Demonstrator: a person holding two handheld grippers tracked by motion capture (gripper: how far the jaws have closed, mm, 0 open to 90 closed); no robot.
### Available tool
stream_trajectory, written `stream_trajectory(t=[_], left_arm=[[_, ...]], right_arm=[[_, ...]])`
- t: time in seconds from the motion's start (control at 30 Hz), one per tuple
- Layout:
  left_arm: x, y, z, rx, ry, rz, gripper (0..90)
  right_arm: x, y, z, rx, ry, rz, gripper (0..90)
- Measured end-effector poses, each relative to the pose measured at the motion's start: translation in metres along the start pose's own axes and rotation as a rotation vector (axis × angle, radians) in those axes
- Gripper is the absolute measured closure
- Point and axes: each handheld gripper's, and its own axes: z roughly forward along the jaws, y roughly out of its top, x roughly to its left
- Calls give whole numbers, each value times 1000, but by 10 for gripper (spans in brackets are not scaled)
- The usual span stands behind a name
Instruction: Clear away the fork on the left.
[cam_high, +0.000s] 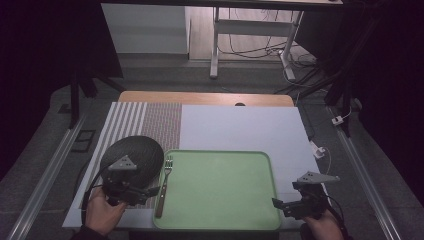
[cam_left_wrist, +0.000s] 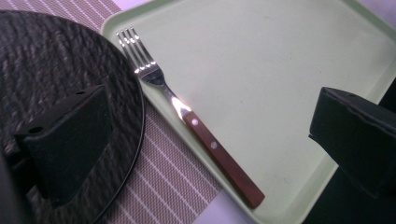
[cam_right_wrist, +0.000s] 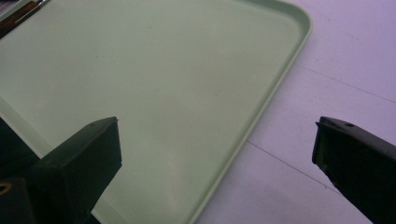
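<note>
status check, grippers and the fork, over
Left gripper open, nothing held, beside fork. Right gripper open, idle at tray's right edge. Fork lies on tray's left rim, next to black plate. Nothing blocking.

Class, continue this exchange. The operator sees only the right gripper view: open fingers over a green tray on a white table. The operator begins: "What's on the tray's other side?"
Observer: A fork lies along the green tray's left rim.
Operator: What's beside it?
Observer: A dark round plate sits on a striped placemat.
Operator: Is the fork held?
Observer: No, the left gripper is open and its fingers aren't touching the fork.
</note>
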Motion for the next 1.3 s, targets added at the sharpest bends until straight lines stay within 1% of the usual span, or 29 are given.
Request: stream_trajectory(t=[0.47,0.63,0.77,0.87,0.93,0.97,1.07,1.23,1.3], left_arm=[[3,-27,-27,-50,22,-43,0],[6,-40,-36,-71,16,-73,0],[8,-50,-41,-77,22,-101,0],[9,-55,-43,-69,37,-110,0],[9,-58,-44,-54,49,-117,0],[9,-59,-44,-39,57,-120,0],[8,-60,-44,-29,70,-121,0],[8,-60,-42,0,74,-114,0],[8,-59,-42,0,66,-119,0]], right_arm=[[0,0,0,4,-1,-4,15],[0,0,0,3,0,-2,15],[0,0,0,2,-1,1,15],[0,0,0,5,-3,1,15],[1,0,0,6,-5,0,15],[1,0,0,6,-6,-1,15],[1,-1,0,4,-6,0,15],[1,-1,0,4,-5,2,15],[1,-1,0,6,-8,-5,15]])
